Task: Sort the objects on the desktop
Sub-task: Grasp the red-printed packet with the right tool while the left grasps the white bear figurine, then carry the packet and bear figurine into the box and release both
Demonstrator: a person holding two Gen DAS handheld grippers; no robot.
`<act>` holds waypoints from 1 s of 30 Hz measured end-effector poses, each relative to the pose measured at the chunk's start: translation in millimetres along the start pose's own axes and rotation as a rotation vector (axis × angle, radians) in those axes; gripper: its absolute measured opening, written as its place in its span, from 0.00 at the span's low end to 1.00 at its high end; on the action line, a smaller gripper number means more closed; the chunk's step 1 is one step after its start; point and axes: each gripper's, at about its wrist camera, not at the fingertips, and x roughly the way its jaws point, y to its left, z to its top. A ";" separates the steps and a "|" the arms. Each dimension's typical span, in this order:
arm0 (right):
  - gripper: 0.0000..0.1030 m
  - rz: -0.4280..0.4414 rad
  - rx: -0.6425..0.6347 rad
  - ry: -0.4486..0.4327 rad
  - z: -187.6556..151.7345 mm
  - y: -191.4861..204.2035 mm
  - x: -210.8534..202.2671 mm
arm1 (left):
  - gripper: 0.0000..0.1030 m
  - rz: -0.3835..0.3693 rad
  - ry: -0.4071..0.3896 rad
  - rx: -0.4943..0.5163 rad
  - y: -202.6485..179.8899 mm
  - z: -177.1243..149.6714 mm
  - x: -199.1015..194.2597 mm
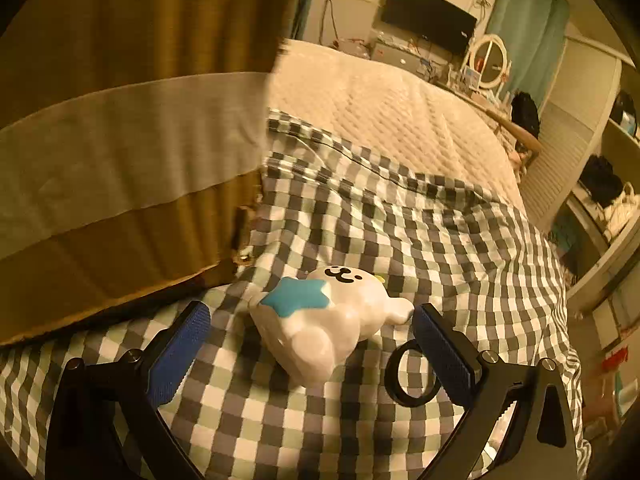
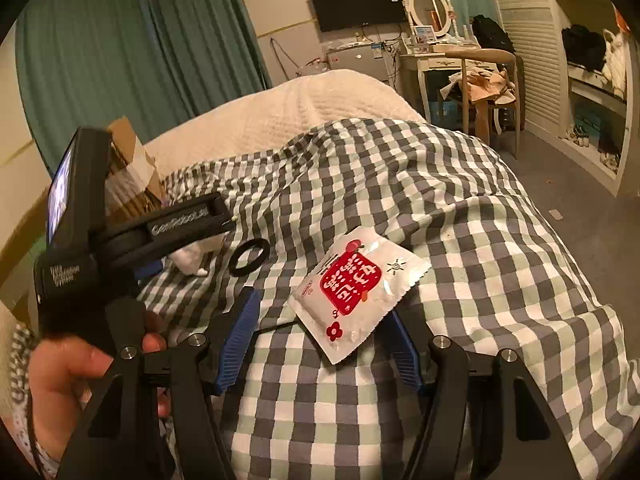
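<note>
The white toy [image 1: 324, 320] is seen lying on the checked cloth [image 1: 440, 240] between the wide-spread fingers of the left gripper [image 1: 310, 330], while the packet [image 2: 356, 292] lies just beyond the equally wide, empty right gripper [image 2: 324, 340].

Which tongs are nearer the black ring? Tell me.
Left. The left tongs are open around the white toy, with the ring right beside one finger. The right tongs straddle the packet, with the ring farther ahead.
</note>
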 end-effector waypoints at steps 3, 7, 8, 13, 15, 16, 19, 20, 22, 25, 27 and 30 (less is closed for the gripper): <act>0.60 0.005 0.027 -0.027 0.0 -3.7 -4.6 | 1.00 -0.059 -0.009 -0.048 8.5 1.4 1.6; 0.24 0.040 0.055 -0.056 -2.0 -5.9 -9.5 | 1.00 -0.048 0.035 -0.047 9.1 5.8 17.2; 0.22 0.045 0.058 -0.055 -2.5 -6.0 -9.7 | 1.00 -0.029 0.045 -0.026 5.9 6.0 19.6; 0.11 0.078 0.055 -0.060 -1.8 -4.6 -10.9 | 0.67 0.012 0.067 0.053 -2.5 2.5 20.9; 0.10 0.084 0.051 -0.065 -1.6 -3.0 -12.0 | 0.66 -0.022 0.069 0.054 1.0 1.1 17.8; 0.08 0.094 0.050 -0.069 -1.2 -2.6 -13.3 | 0.66 -0.046 0.069 0.042 4.5 1.2 15.3; 0.04 0.121 0.024 -0.103 3.4 3.0 -19.8 | 0.65 -0.102 0.056 0.009 15.2 -2.5 5.8; 0.04 0.127 0.007 -0.108 4.9 7.0 -21.5 | 0.65 -0.114 0.047 0.001 16.8 -4.9 2.3; 0.04 0.128 -0.023 -0.099 5.5 13.9 -19.9 | 0.65 -0.119 0.034 -0.006 20.1 -8.1 -1.6; 0.04 0.125 -0.055 -0.099 5.5 21.4 -19.0 | 0.64 -0.121 0.030 -0.012 23.2 -9.1 -8.6; 0.04 0.126 -0.061 -0.099 6.0 23.2 -18.7 | 0.64 -0.121 0.011 -0.008 25.6 -12.4 -17.8; 0.04 0.126 -0.063 -0.101 3.9 25.5 -23.8 | 0.64 -0.121 0.000 -0.005 30.5 -18.8 -37.0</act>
